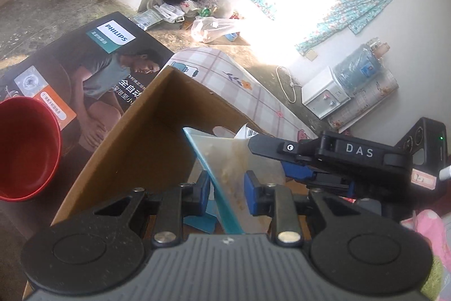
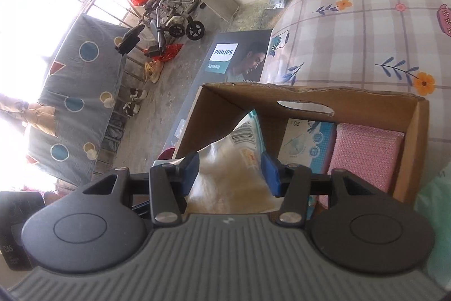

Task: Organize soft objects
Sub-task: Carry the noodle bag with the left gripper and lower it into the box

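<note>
A brown cardboard box (image 2: 310, 100) stands on a checked tablecloth. It holds a pink sponge (image 2: 366, 151) and a blue-and-white wipes pack (image 2: 307, 143). A clear plastic packet with a teal edge (image 1: 228, 174) stands between the fingers of my left gripper (image 1: 228, 193), over the box (image 1: 135, 137). Whether the pads press it is unclear. The same packet (image 2: 228, 168), with a barcode label, lies between the spread fingers of my right gripper (image 2: 231, 171). The right gripper also shows in the left wrist view (image 1: 270, 154), beside the packet's top.
A red bowl (image 1: 25, 148) sits left of the box on a dark Philips carton (image 1: 112, 61). The checked tablecloth (image 2: 366, 33) spreads behind the box. A pink cloth (image 1: 428, 227) lies at the right. The floor beyond holds bags, a water dispenser (image 1: 327, 98) and a wheelchair (image 2: 174, 19).
</note>
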